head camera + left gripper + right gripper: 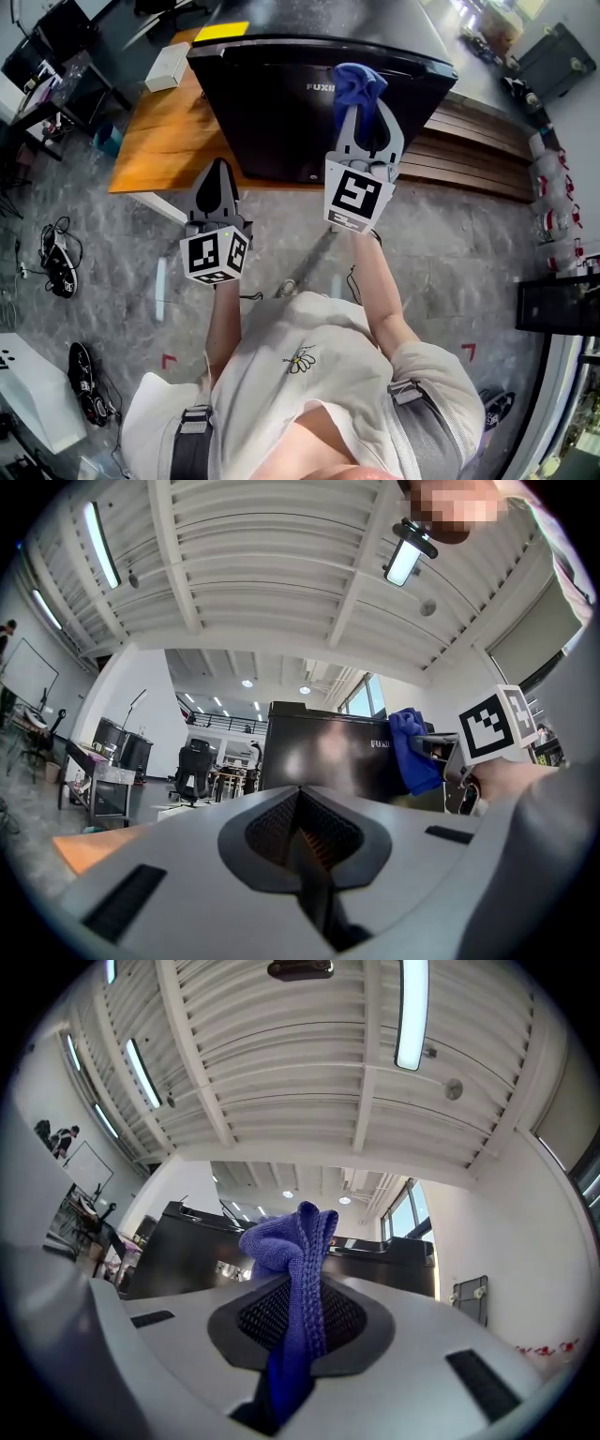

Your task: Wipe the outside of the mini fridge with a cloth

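Observation:
The black mini fridge (281, 103) stands on a low wooden platform (155, 141), its glossy front facing me. My right gripper (367, 112) is shut on a blue cloth (358, 86) and holds it up in front of the fridge's right part; whether the cloth touches the fridge cannot be told. In the right gripper view the cloth (295, 1288) is pinched between the jaws and bunches above them. My left gripper (217, 184) is shut with nothing in it, below the fridge's lower left corner. In the left gripper view the fridge (323, 752) and the cloth (412, 747) show ahead.
A white box (167, 66) lies on the platform at the fridge's left. A yellow sheet (221, 31) rests on the fridge's top. Cables and shoes (58, 262) lie on the grey floor at left. Wooden slats (478, 150) run to the right.

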The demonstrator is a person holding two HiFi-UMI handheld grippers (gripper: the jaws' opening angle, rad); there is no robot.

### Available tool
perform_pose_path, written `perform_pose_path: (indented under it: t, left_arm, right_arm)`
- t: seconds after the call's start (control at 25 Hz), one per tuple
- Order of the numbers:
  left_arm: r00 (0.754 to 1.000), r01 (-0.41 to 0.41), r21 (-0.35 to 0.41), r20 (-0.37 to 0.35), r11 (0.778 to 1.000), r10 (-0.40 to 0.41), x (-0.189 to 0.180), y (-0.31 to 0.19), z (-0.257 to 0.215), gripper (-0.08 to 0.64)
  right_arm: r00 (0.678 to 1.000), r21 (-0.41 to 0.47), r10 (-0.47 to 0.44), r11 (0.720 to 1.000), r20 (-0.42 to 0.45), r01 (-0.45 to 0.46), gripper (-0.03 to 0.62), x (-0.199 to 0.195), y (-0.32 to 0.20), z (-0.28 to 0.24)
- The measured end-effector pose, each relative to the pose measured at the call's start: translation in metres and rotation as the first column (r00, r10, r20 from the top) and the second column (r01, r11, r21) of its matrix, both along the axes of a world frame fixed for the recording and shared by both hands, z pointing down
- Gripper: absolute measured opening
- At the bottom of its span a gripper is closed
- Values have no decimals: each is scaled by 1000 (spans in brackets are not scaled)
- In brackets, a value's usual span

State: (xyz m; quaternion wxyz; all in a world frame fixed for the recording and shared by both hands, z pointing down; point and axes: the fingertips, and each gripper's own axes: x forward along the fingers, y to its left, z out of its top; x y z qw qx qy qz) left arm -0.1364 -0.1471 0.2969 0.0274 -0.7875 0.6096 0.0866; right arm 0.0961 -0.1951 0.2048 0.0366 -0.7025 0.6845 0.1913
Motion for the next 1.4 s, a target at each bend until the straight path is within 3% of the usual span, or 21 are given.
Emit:
perform_pose_path:
  t: [0.28, 0.64, 1.08, 1.4]
  left_arm:
    - [1000, 2, 6, 1, 1000, -2, -2, -5, -3, 5]
    - [1000, 9, 11, 10, 1000, -9, -6, -11, -4, 5]
    - [1000, 8, 5, 24, 1000, -8, -6, -8, -2, 5]
    - [999, 27, 5, 20, 1000, -27, -15, 0, -2, 5]
  right_arm:
    - [992, 8, 123, 992, -25, -123, 61, 52, 5, -3]
    - [957, -1, 288, 958, 32, -288, 61, 125, 8, 4]
    - [930, -21, 360, 933, 70, -360, 61, 156, 9, 12]
    - [931, -14, 356, 934, 83, -356, 61, 149, 24, 8]
